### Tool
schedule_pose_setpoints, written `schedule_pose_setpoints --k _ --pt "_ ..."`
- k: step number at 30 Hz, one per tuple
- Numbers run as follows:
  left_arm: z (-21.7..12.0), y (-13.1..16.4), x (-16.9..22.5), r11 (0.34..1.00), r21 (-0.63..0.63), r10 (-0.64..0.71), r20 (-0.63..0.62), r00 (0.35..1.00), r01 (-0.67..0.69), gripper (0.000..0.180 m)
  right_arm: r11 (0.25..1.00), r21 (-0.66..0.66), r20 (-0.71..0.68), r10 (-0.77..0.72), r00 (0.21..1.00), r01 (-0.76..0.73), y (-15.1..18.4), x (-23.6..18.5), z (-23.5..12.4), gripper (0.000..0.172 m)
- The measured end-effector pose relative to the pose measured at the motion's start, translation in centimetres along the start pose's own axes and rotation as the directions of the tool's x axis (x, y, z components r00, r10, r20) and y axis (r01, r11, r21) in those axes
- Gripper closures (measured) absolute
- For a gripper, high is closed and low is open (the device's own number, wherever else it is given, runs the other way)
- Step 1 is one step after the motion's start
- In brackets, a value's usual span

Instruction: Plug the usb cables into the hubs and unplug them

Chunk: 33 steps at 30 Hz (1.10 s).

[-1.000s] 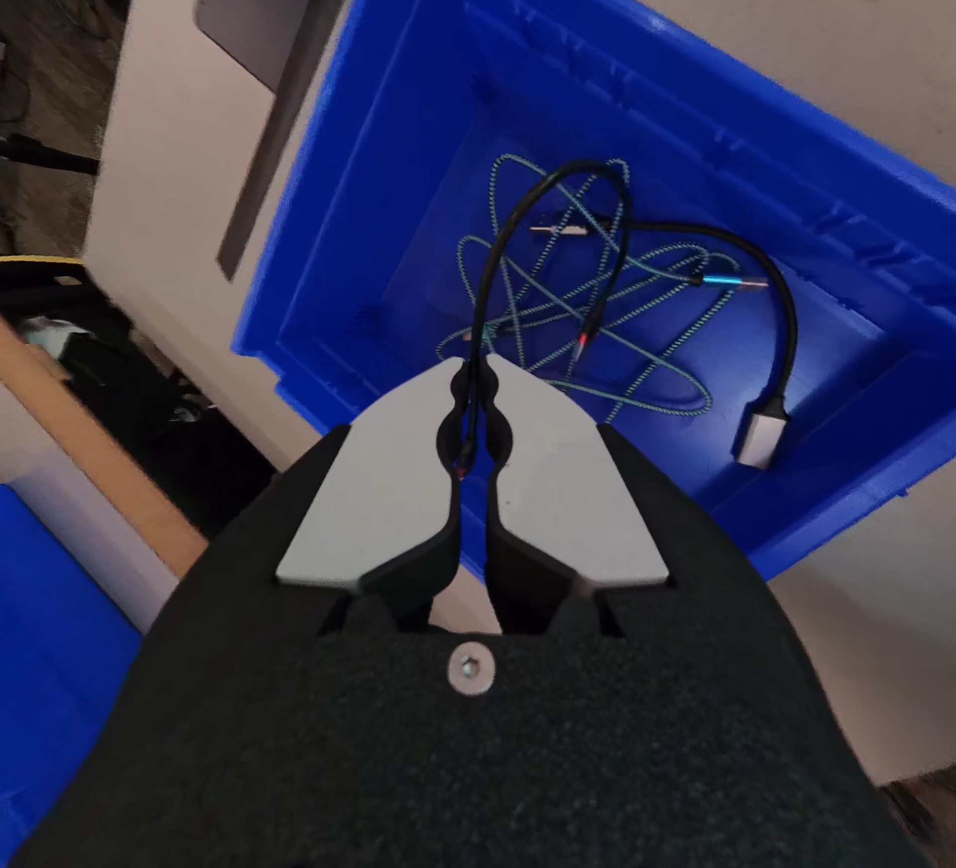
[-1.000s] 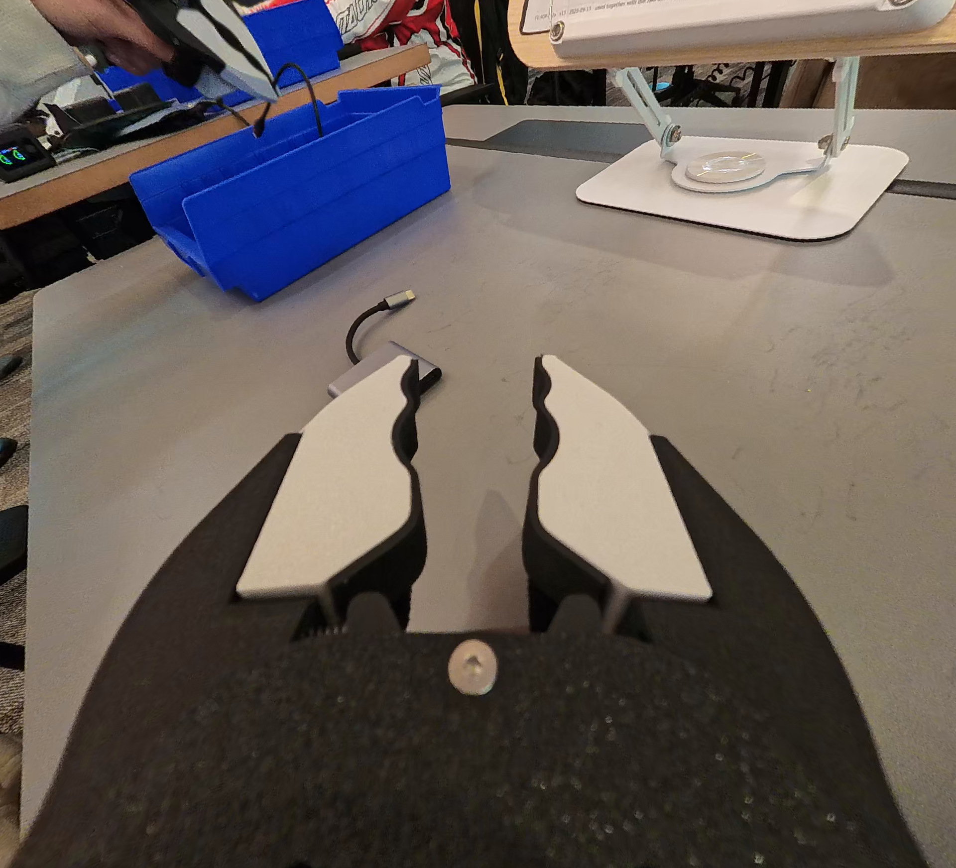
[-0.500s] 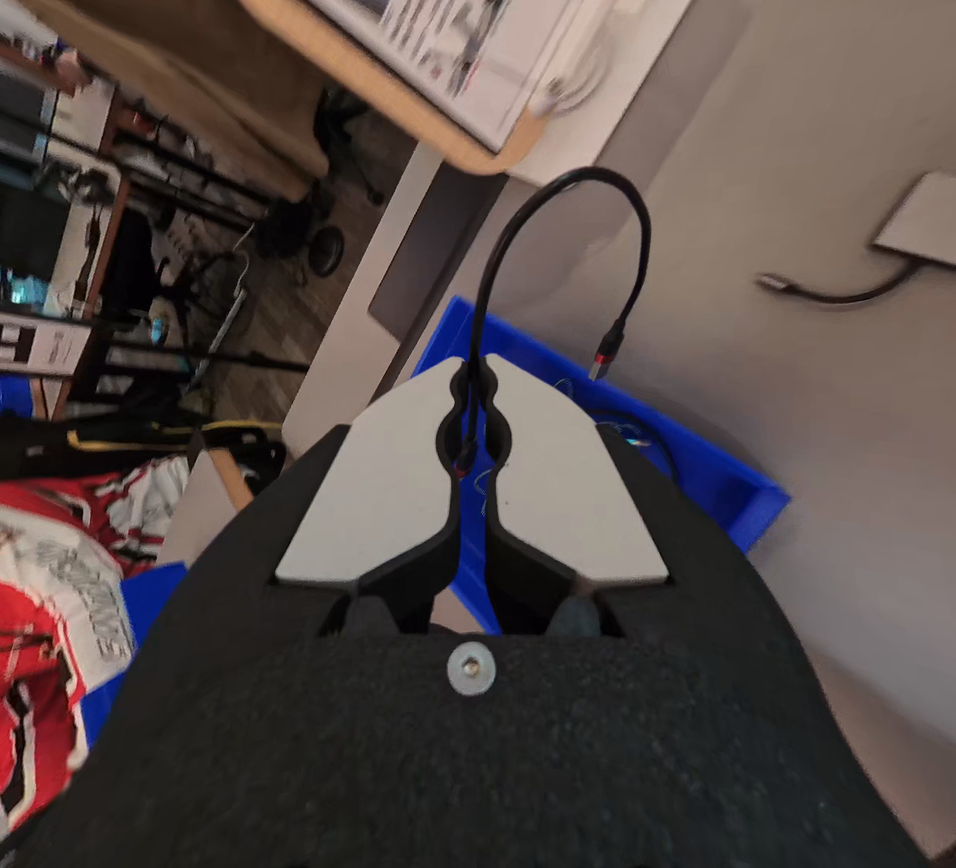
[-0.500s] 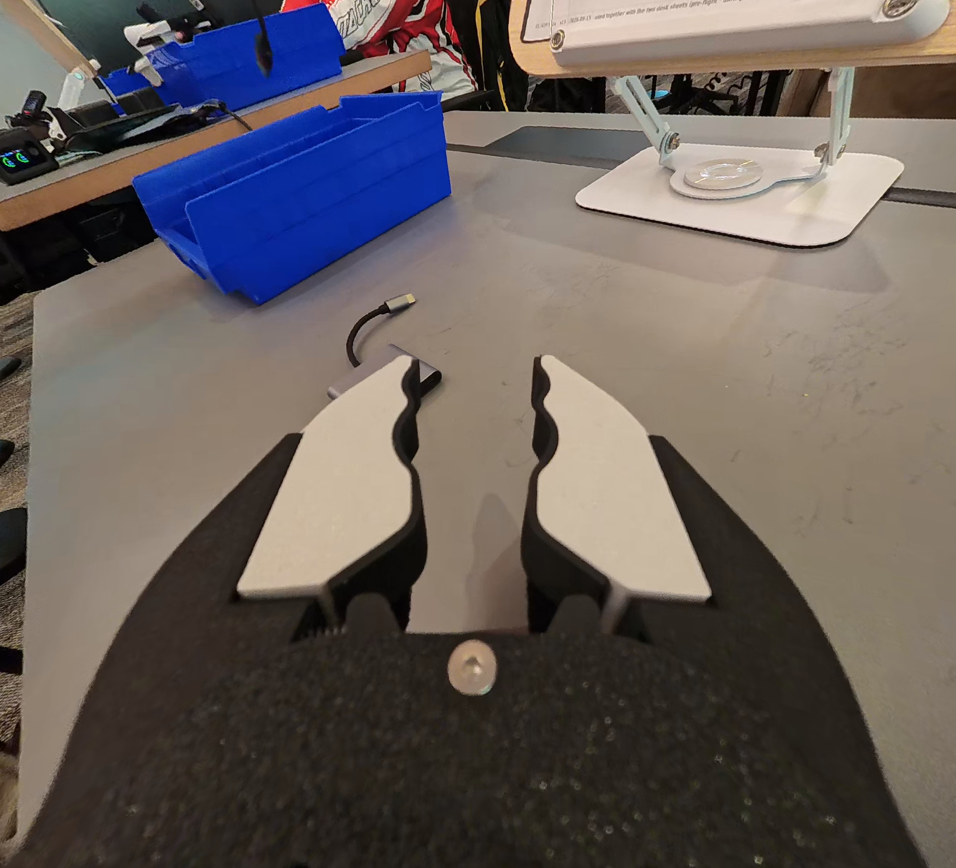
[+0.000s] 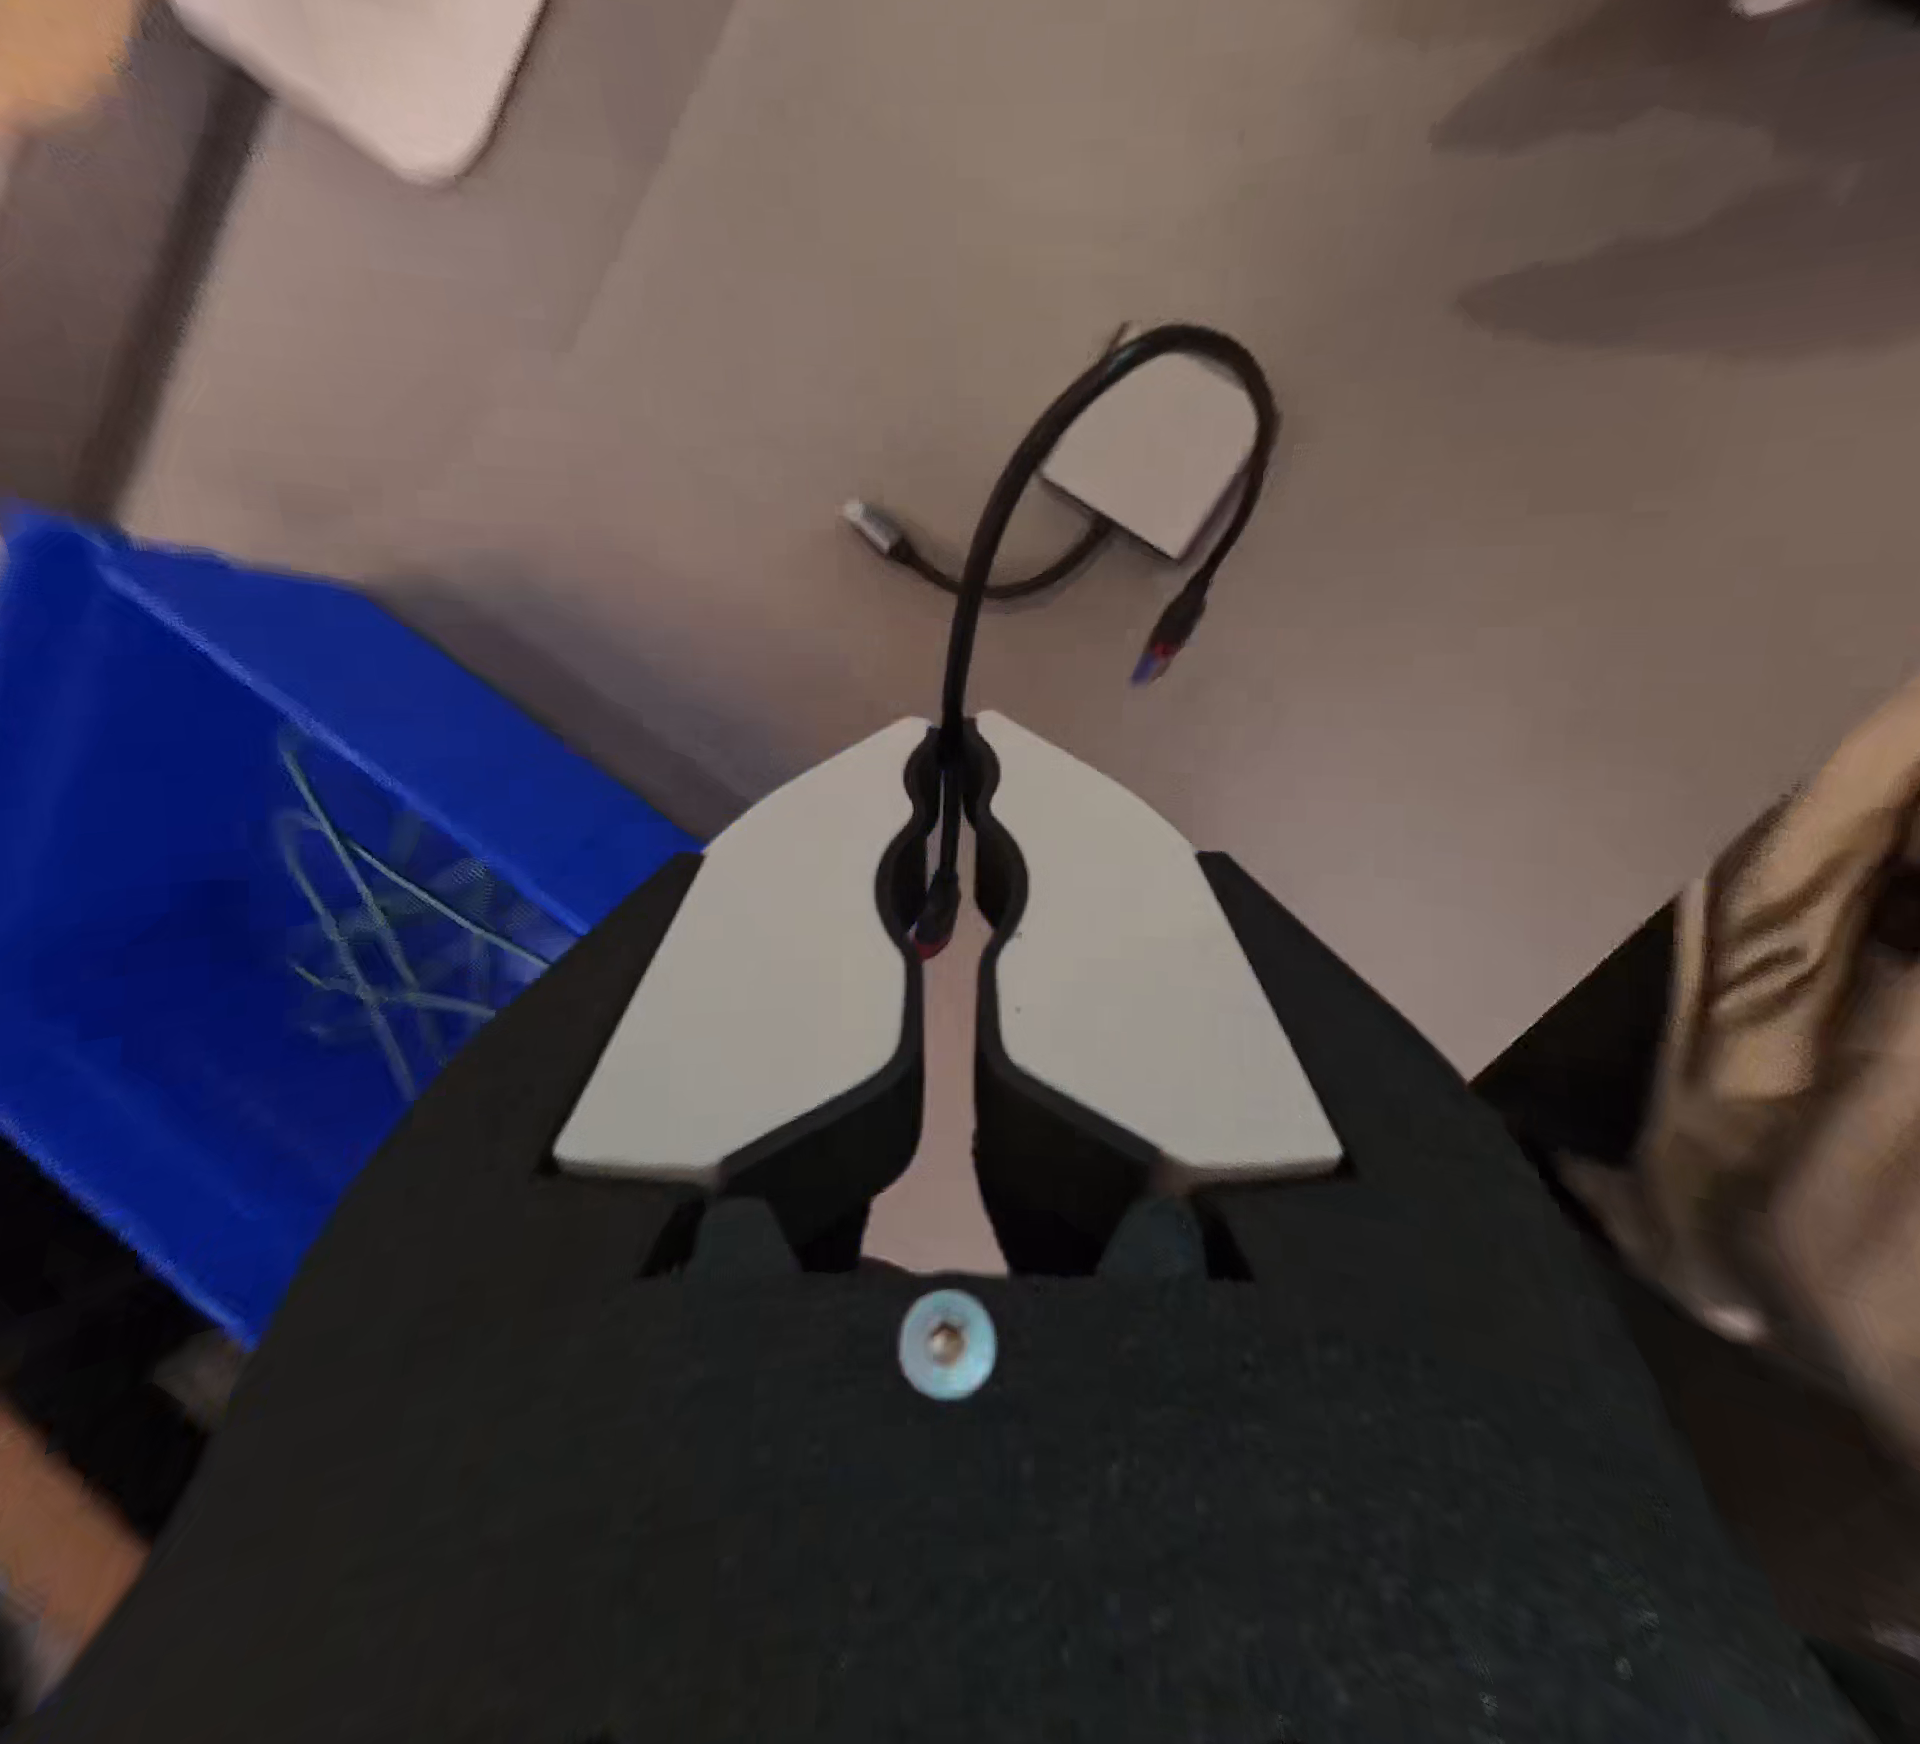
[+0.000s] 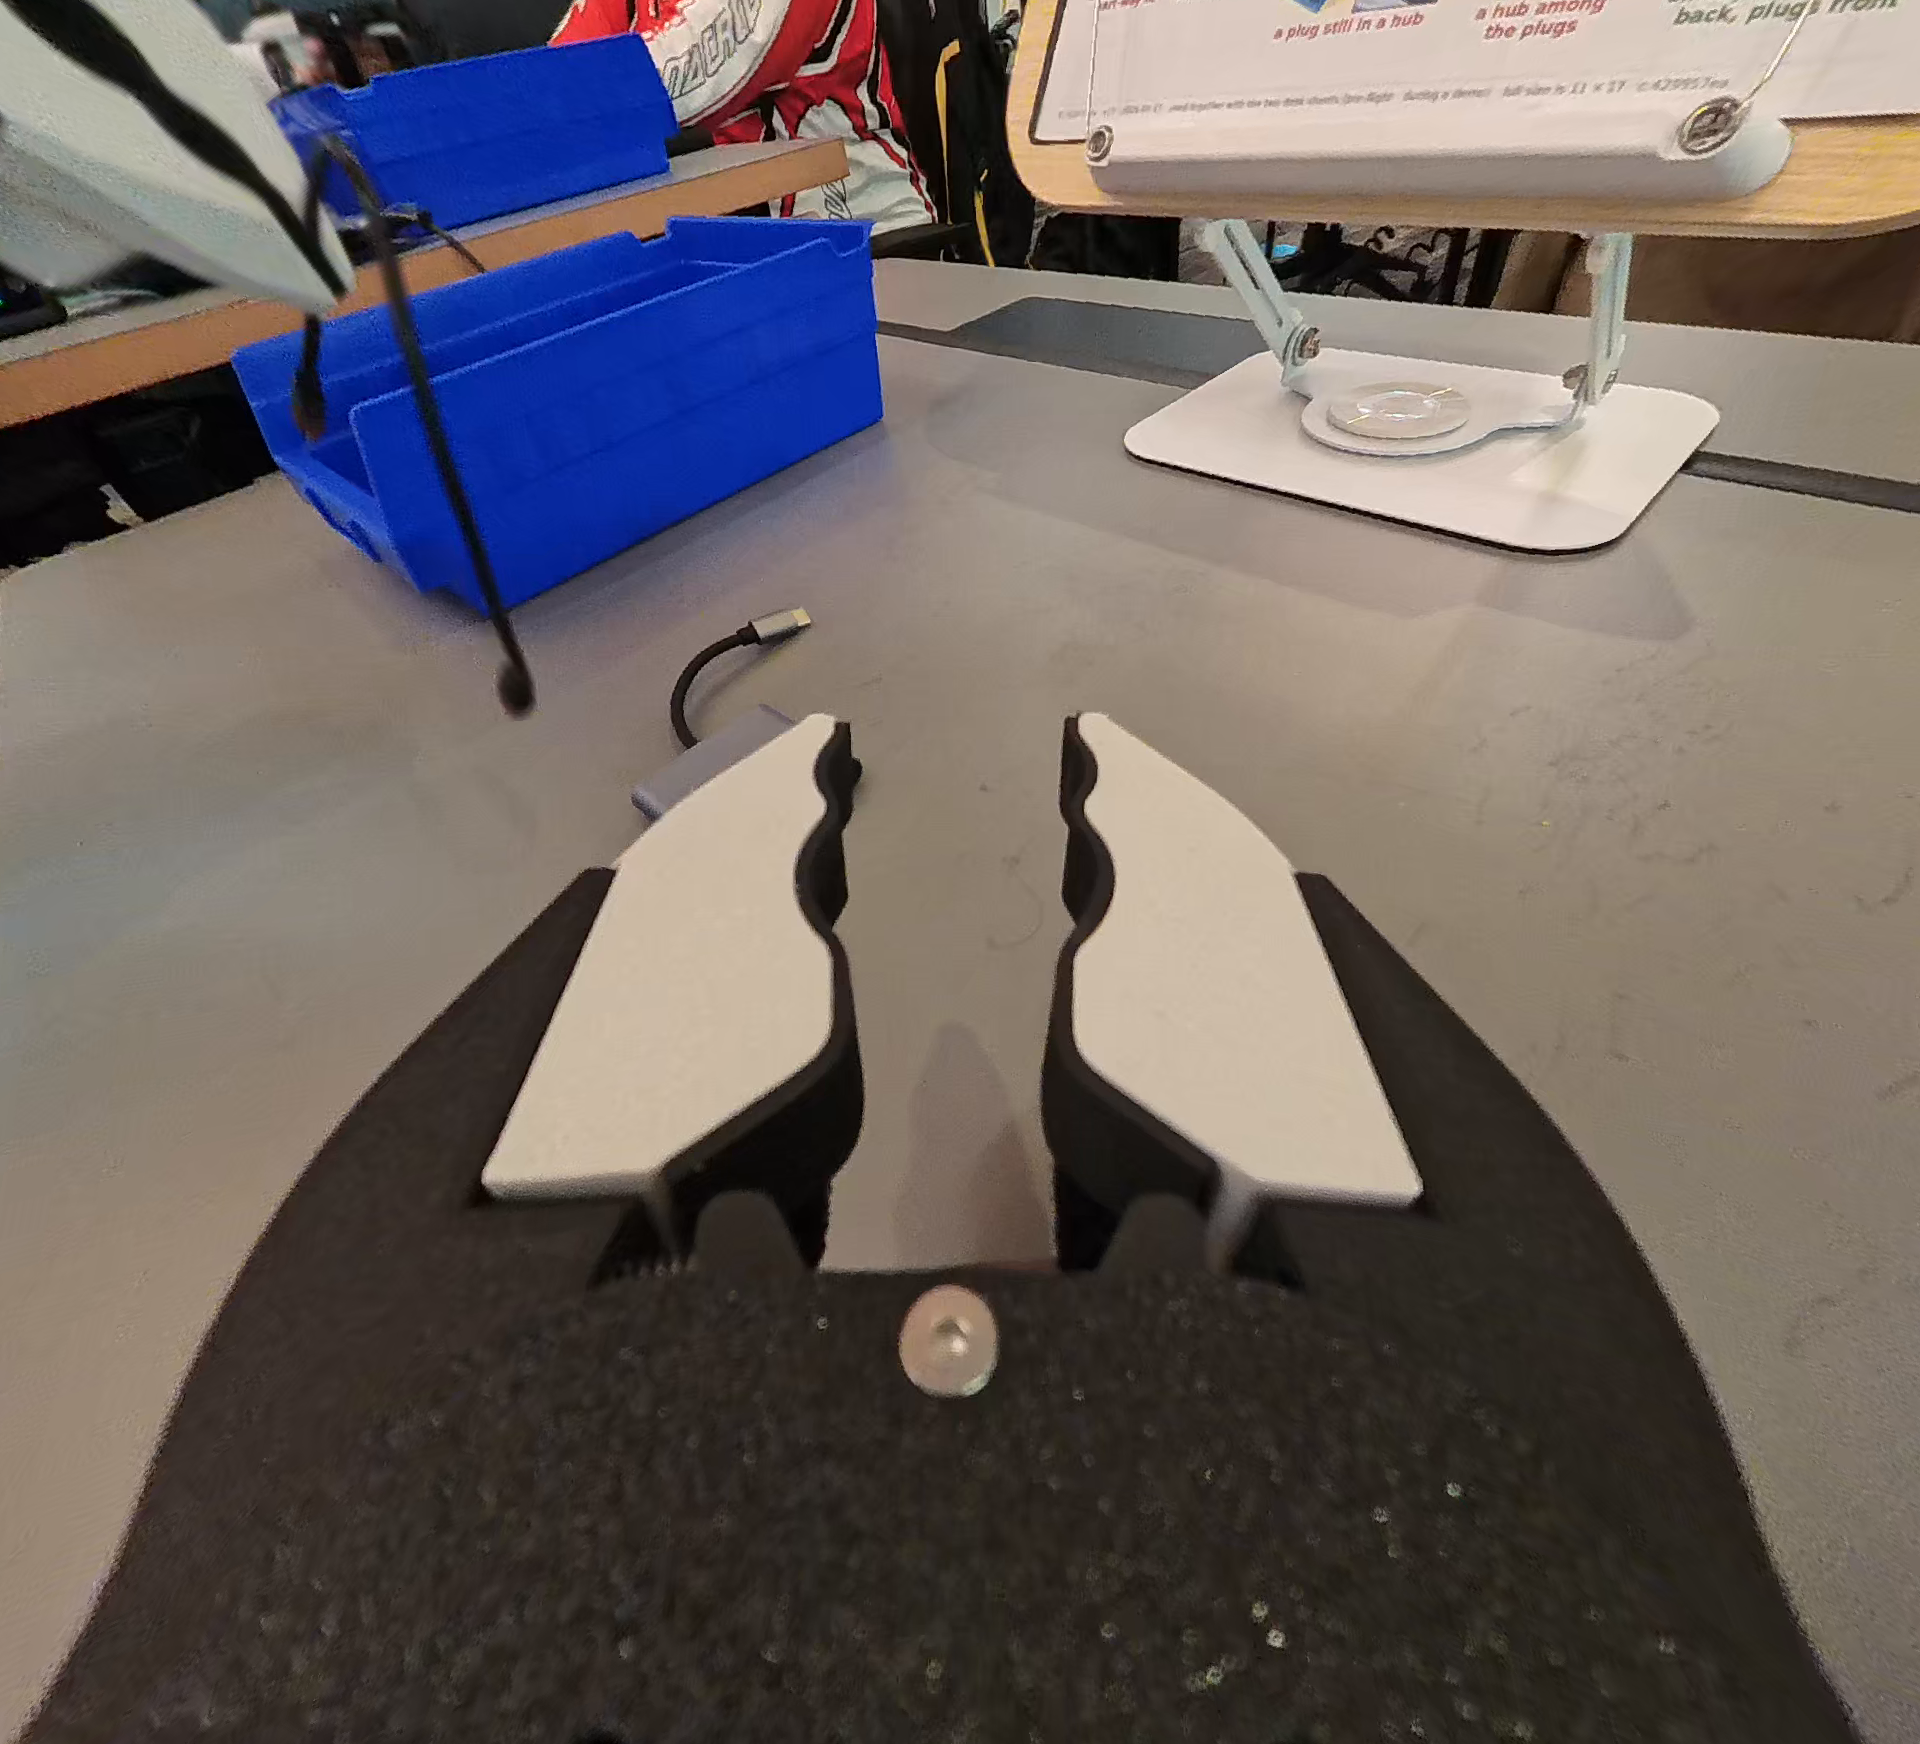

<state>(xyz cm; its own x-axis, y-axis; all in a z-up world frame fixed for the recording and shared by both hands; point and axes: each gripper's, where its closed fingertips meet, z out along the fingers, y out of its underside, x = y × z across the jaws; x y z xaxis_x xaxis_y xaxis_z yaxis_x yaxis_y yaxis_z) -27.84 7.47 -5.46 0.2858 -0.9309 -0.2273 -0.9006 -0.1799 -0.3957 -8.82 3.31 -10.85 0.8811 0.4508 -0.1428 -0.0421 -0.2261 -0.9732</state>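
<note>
The left tongs (image 5: 954, 728) are closed tight on a short black rubber-sheathed USB cable (image 5: 1049, 437), pinched near one end so that one plug (image 5: 938, 917) sits back in the hollow between the pads while the rest arches up and over, its free plug with red and blue marks (image 5: 1169, 645) dangling in the air. The right tongs (image 6: 956, 738) stand wide apart with nothing in them, low over the grey tabletop (image 6: 1351, 707), the left fingertip partly covering the flat grey metal hub (image 6: 701, 764) with its short black pigtail lead (image 6: 707, 676).

The risks, as I judge them: the grip is on thin cable rather than on the plug body, so the free end swings loosely — aiming it at a hub port may be sloppy, and a push could buckle the cable instead of seating the plug. The hub lies unrestrained on the tabletop; unless the right tongs clamp it first, any push would likely slide it away. The dangling plug could also snag the pigtail lead.

Against the earlier frames, the left tongs have swung away from over the blue plastic bin (image 5: 260, 759) holding teal braided cables (image 5: 374, 946) and now look down at the hub (image 5: 1153, 458), the cable lifted clear of the bin with them. In the right view the hanging cable (image 6: 436, 447) has come into sight before the bin (image 6: 623, 406). The right tongs have scarcely shifted, their gap only slightly narrower.
</note>
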Motion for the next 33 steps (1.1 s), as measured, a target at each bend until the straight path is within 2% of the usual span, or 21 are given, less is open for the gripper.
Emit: schedule_pose_setpoints --k 2,5,8,11,14,16,17,20,22,25,27,29,31,32,33 --pt "1.8 2.3 -0.1 0.985 -0.019 -0.173 0.033 0.984 0.174 0.178 1.0 -0.003 0.0 -0.014 1.0 0.014 0.1 -0.2 0.0 0.134" --pt "4.2 5.6 0.9 0.931 -0.017 -0.366 -0.055 0.929 0.365 0.178 0.999 -0.016 0.007 -0.034 0.999 0.034 0.3 -0.5 0.2 0.133" --pt "6.4 8.9 1.9 0.889 -0.065 -0.458 -0.111 0.882 0.454 0.178 0.998 -0.02 0.011 -0.063 0.998 0.064 0.3 -0.8 0.3 0.133" --pt "8.2 11.7 1.4 0.875 -0.086 -0.48 -0.026 0.877 0.476 0.177 0.995 -0.042 0.026 -0.09 0.996 0.091 0.6 -1.3 0.6 0.131" --pt "9.0 12.6 1.4 0.865 -0.06 -0.5 -0.007 0.866 0.498 0.176 0.991 -0.045 0.046 -0.122 0.991 0.124 0.7 -1.9 0.8 0.13" --pt "9.1 12.5 1.2 0.865 -0.022 -0.501 0.009 0.865 0.501 0.153 0.989 -0.052 0.069 -0.137 0.988 0.141 0.9 -2.3 1.0 0.129" --pt "8.9 12.3 1.0 0.871 0.006 -0.491 0.03 0.871 0.491 0.146 0.988 -0.055 0.095 -0.14 0.986 0.146 0.9 -2.7 1.1 0.128" --pt "7.3 11.2 0.7 0.898 0.11 -0.437 0.117 0.892 0.426 0.139 0.976 -0.145 0.227 -0.125 0.966 0.161 1.8 -4.2 1.5 0.122" --pt "5.7 10.3 1.1 0.909 0.196 -0.401 0.179 0.898 0.367 0.138 0.948 -0.217 0.308 -0.16 0.938 0.233 1.9 -5.3 1.9 0.12" --pt "3.9 9.3 2.6 0.89 0.32 -0.406 0.23 0.885 0.325 0.141 0.835 -0.354 0.397 -0.274 0.876 0.421 1.8 -6.3 3.6 0.116" --pt "3.2 9.0 4.0 0.859 0.386 -0.436 0.21 0.875 0.335 0.143 0.737 -0.423 0.472 -0.318 0.823 0.527 1.9 -7.5 5.5 0.112" --pt "2.8 8.9 5.3 0.826 0.442 -0.459 0.166 0.873 0.35 0.145 0.614 -0.499 0.55 -0.321 0.771 0.612 3.4 -8.3 7.5 0.108" --pt "2.5 9.3 5.9 0.826 0.458 -0.449 0.182 0.875 0.328 0.146 0.453 -0.577 0.595 -0.336 0.73 0.679 5.5 -7.6 8.9 0.103" --pt "2.4 9.6 5.9 0.832 0.455 -0.443 0.2 0.874 0.317 0.146 0.393 -0.597 0.612 -0.341 0.713 0.7 6.2 -7.3 9.5 0.098" --pt "2.3 9.8 5.9 0.834 0.455 -0.44 0.21 0.873 0.311 0.146 0.368 -0.607 0.63 -0.318 0.709 0.705 6.7 -7.5 9.8 0.099"
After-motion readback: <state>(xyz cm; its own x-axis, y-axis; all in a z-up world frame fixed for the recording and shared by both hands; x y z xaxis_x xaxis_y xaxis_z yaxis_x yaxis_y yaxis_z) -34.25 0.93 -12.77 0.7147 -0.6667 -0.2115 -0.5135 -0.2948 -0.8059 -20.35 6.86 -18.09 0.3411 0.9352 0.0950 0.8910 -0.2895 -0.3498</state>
